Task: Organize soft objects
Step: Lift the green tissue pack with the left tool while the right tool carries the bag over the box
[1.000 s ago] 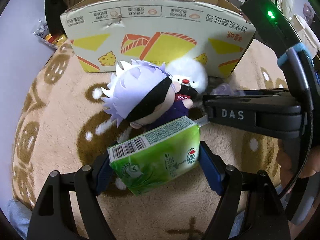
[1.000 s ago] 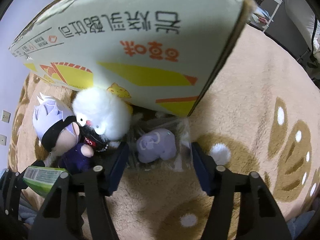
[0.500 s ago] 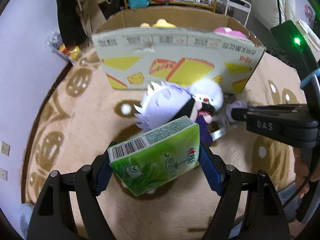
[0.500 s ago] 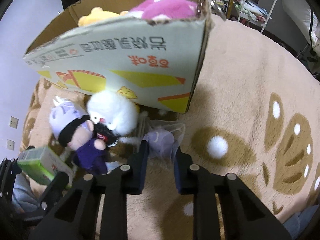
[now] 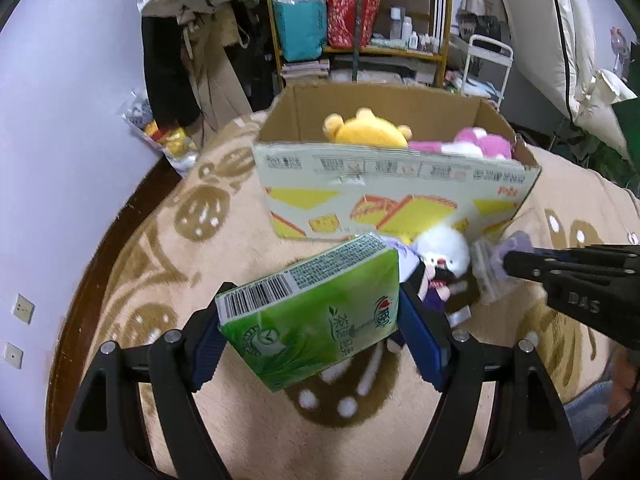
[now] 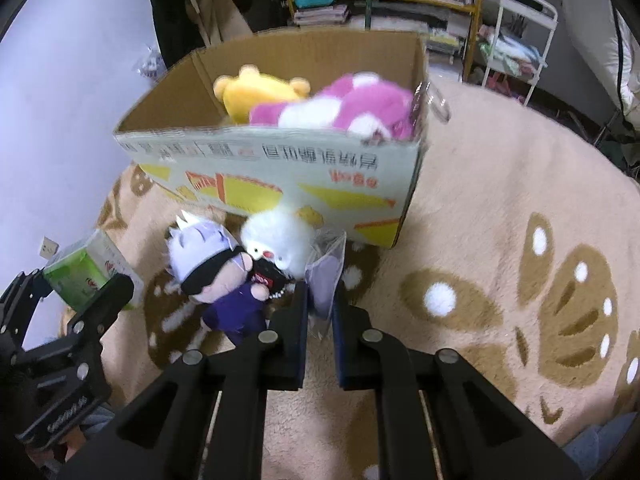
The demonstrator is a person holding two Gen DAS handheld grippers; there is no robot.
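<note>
Plainly "DAS" on right gripper (image 5: 508,264); barcode on green tissue pack (image 5: 308,312).

Beige patterned rug (image 6: 500,208), wooden shelf (image 5: 360,12) of bags and bottles, white wire cart (image 6: 516,40), wall sockets (image 5: 24,308)

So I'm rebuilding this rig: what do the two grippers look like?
Both are matte black plastic with silver screw heads. The left gripper has ribbed blue pads; the right gripper has dark blue-edged pads and white "DAS" lettering on its side.

Green tissue pack (image 5: 316,312), yellow plush (image 6: 260,94), pink-and-white plush (image 6: 344,110), beige rug with brown motifs (image 6: 520,240)
</note>
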